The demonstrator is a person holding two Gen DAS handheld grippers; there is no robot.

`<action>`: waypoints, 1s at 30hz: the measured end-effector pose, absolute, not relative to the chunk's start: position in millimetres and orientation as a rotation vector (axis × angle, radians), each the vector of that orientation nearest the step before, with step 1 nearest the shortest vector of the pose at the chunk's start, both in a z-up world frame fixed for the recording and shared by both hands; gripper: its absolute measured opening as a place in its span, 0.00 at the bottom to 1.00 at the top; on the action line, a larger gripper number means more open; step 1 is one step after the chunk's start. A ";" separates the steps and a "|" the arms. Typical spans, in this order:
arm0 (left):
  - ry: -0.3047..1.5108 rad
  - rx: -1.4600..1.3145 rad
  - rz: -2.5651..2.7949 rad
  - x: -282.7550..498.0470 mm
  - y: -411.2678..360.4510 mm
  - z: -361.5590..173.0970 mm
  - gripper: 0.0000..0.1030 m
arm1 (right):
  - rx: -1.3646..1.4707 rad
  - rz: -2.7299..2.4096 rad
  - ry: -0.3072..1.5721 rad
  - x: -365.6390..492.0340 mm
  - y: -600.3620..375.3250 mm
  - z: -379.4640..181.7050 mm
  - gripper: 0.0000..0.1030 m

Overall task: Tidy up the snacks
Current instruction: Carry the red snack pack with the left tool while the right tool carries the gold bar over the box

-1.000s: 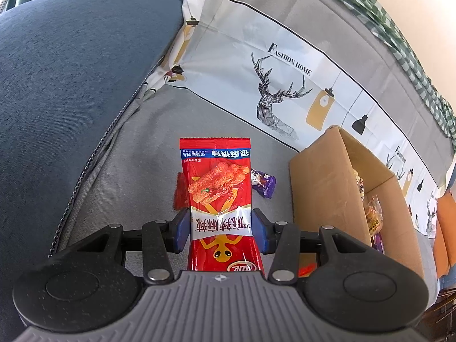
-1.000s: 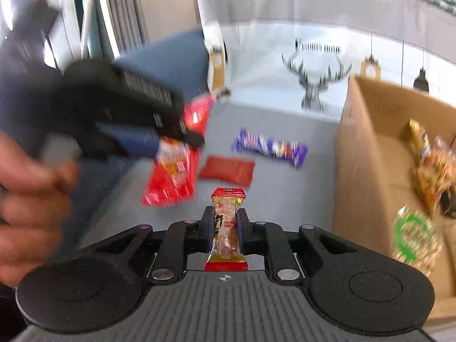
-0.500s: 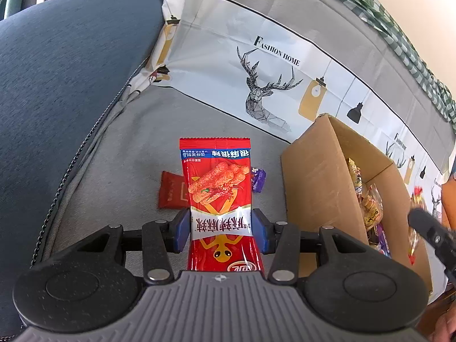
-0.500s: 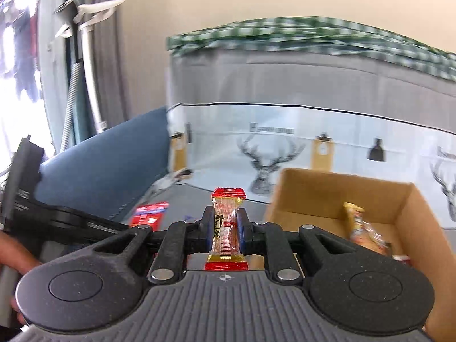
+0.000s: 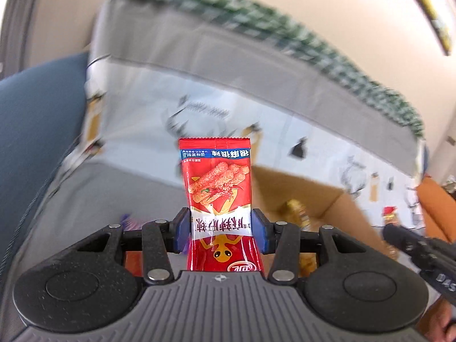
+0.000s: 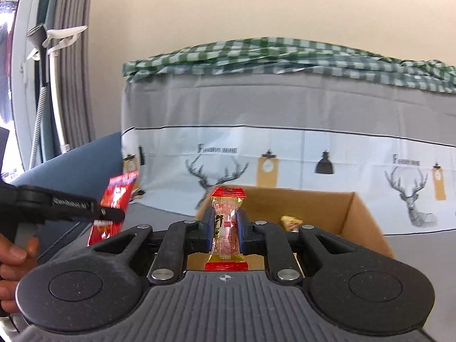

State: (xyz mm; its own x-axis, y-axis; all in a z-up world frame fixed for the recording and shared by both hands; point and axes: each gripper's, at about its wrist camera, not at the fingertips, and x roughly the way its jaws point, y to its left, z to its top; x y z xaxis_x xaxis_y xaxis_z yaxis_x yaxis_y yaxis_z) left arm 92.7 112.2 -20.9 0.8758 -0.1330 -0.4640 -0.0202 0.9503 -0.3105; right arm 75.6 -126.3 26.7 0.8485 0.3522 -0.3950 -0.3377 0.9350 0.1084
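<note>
Both grippers carrying snacks at the cardboard box

The left gripper (image 5: 220, 225) is pinching a red snack packet (image 5: 218, 188) at frame centre; the right gripper (image 6: 225, 229) is squeezing a small clear-wrapped candy (image 6: 226, 228) upright before the cardboard box (image 6: 362, 222), which is holding other snacks at centre right.

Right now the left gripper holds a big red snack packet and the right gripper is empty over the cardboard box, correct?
Not quite. The right gripper is not empty: the right wrist view shows its jaws shut on a small clear candy over the cardboard box. The left gripper does hold the red snack packet.
</note>
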 end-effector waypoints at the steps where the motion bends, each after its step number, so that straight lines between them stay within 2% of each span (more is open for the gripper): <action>1: 0.485 -0.307 -0.077 91.0 104.3 -19.2 0.49 | 0.038 0.353 0.418 76.2 -131.3 26.5 0.16; 7: 0.418 -0.285 -0.186 96.6 59.2 -12.6 0.49 | 0.076 0.268 0.409 80.6 -165.0 24.0 0.16; 18: 0.420 -0.291 -0.281 98.2 -2.2 -21.2 0.49 | 0.092 0.171 0.410 81.6 -195.6 17.1 0.16; 30: 0.418 -0.269 -0.305 101.2 -7.3 -24.1 0.49 | 0.080 0.159 0.403 80.4 -195.5 15.6 0.16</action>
